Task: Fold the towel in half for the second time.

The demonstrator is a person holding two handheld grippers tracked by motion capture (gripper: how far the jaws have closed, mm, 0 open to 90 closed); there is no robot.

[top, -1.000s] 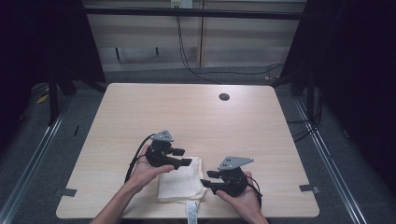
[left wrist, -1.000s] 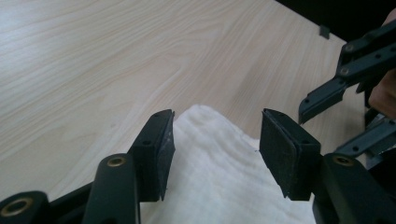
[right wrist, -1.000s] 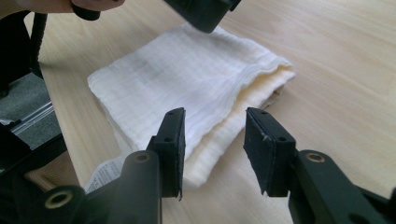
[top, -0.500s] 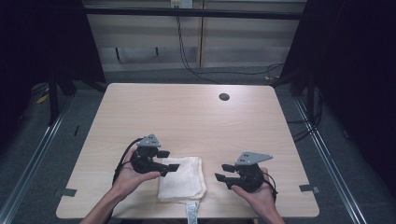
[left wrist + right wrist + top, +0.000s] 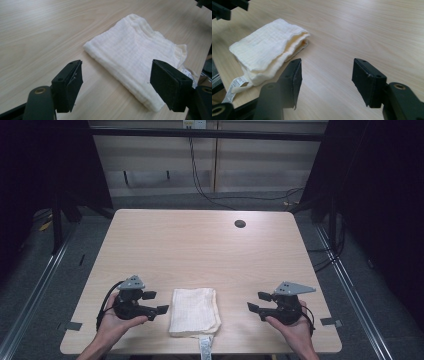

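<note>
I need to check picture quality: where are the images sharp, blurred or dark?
High view: the table is evenly lit, the room around it is nearly black, detail is soft. Left gripper view: the cloth is sharp, its weave shows. Right gripper view: the near jaw edges are a little blurred, with pale glare on the wood at top right.

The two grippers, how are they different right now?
The left gripper sits close beside the folded white cloth; the right gripper is farther off it. The left gripper's grey plate looks smaller and stubbier; the right gripper's plate looks longer and pointier. Both have just been opening, hold nothing, and point inward at the cloth.
</note>
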